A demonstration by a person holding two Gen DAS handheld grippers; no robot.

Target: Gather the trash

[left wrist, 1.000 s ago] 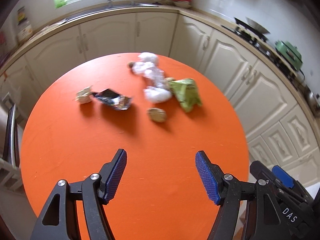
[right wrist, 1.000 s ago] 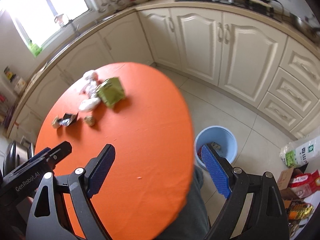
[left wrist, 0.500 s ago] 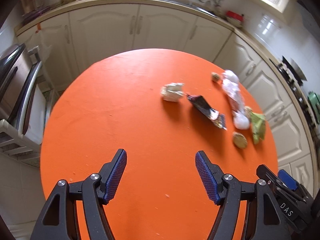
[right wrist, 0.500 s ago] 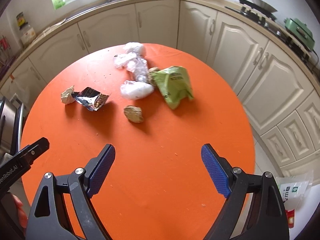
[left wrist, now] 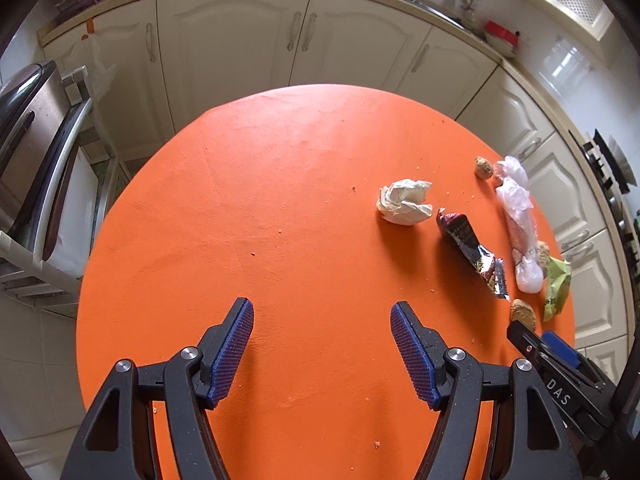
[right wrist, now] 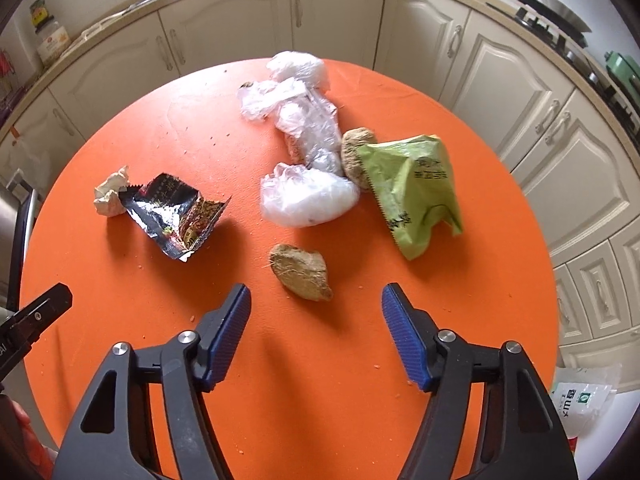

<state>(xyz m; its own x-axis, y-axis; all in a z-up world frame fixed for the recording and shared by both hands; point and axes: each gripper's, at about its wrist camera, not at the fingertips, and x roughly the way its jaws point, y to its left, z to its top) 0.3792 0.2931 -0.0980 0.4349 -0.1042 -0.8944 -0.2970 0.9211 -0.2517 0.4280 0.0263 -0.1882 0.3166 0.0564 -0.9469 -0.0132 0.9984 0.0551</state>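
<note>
Worktop: a round orange worktop (right wrist: 120,240) with cream cabinets (right wrist: 224,36) curving behind it, crumbs scattered over the surface.
Right gripper (right wrist: 316,320): hangs above the near part of the worktop, pointing steeply down; its jaws are closing, with nothing between the blue pads and no contact with any trash.
Brown lump (right wrist: 301,272): lies just ahead of the right gripper, roughly in line with the gap between its jaws (apart from them, resting on the worktop).
Clear plastic bags (right wrist: 308,196): a crumpled string of them runs from the far edge toward the middle, the nearest wad just beyond the brown lump.
Green packet (right wrist: 416,188): torn open, right of the plastic, with a second brown lump (right wrist: 356,152) touching its upper left edge.
Foil wrapper (right wrist: 172,216): black and silver, left of the plastic, its far corner touching a crumpled paper wad (right wrist: 108,196).
Left gripper (left wrist: 322,340): over bare orange surface, jaws held moderately apart and empty; all the trash sits well off to its right, the paper wad nearest.
</note>
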